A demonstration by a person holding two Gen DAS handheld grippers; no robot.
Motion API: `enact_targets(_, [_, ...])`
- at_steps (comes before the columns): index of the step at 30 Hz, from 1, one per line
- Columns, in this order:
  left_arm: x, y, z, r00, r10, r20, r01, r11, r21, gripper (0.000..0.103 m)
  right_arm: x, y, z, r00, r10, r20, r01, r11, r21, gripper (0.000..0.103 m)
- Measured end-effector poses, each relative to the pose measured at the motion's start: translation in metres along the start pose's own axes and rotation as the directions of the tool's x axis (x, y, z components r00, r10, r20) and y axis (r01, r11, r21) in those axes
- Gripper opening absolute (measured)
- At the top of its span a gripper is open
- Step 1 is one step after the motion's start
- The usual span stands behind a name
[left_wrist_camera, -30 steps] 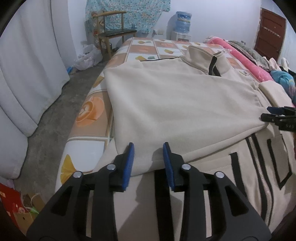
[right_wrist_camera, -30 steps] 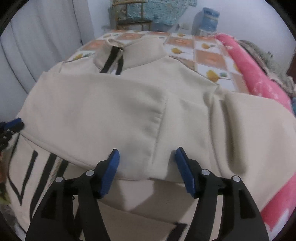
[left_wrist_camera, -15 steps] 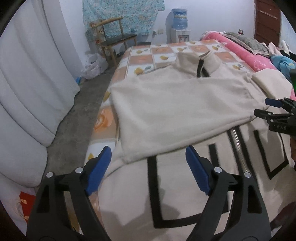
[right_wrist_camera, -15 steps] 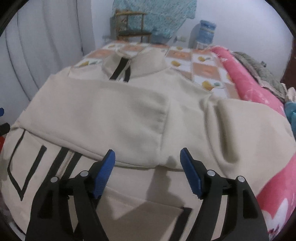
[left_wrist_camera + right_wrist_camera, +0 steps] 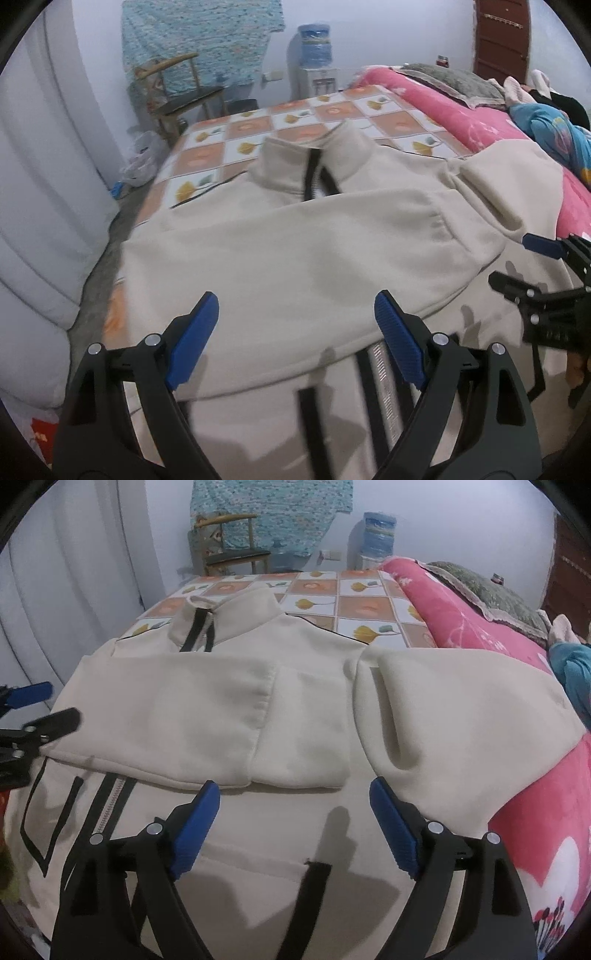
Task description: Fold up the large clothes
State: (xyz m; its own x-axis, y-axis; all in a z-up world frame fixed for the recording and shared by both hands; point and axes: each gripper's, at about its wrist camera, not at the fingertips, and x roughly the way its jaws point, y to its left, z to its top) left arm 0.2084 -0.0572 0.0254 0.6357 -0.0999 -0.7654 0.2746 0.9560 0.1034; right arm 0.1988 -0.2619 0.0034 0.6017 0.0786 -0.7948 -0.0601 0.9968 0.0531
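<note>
A cream jacket [image 5: 295, 251] with black stripes and a zip lies flat on the bed, collar [image 5: 306, 162] at the far end. One sleeve [image 5: 184, 709] is folded across the chest, its cuff [image 5: 303, 738] near the middle. The other sleeve [image 5: 461, 720] spreads toward the pink blanket. My left gripper [image 5: 295, 301] hovers over the folded sleeve's lower edge, jaws opening, nothing between them. My right gripper [image 5: 293, 786] hangs just short of the cuff, jaws also opening and empty. Each gripper shows in the other's view: the right gripper [image 5: 513, 258], the left gripper [image 5: 59, 701].
The bed carries a checkered orange-and-white sheet [image 5: 236, 144]. A rolled pink blanket [image 5: 461, 602] runs along its right side. White curtains [image 5: 37, 184] and a strip of grey floor [image 5: 99, 258] are on the left. A wooden chair [image 5: 177, 92] and a water dispenser [image 5: 314, 55] stand at the far wall.
The left gripper's jaws went from narrow at the sleeve's edge to wide apart, and it drew back and shifted right. The right gripper's jaws widened and it backed slightly off the cuff.
</note>
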Motion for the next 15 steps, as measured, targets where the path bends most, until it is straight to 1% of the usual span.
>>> enact_targets(5, [0.028,-0.016,0.008,1.0,-0.016,-0.017,0.016,1.0,-0.008,0.083,0.003,-0.002,0.0,1.0,0.011,0.0,-0.011,1.0,0.005,0.081])
enact_targets(9, [0.043,-0.019,0.007,1.0,-0.024,-0.015,0.024,0.999,-0.022,0.083,0.003,-0.002,0.0,1.0,0.017,0.005,-0.017,1.0,0.008,0.081])
enact_targets(15, [0.063,-0.017,-0.001,0.996,-0.053,-0.068,0.049,0.997,-0.059,0.083,-0.002,-0.006,0.003,1.0,0.017,0.019,-0.017,1.0,0.015,0.081])
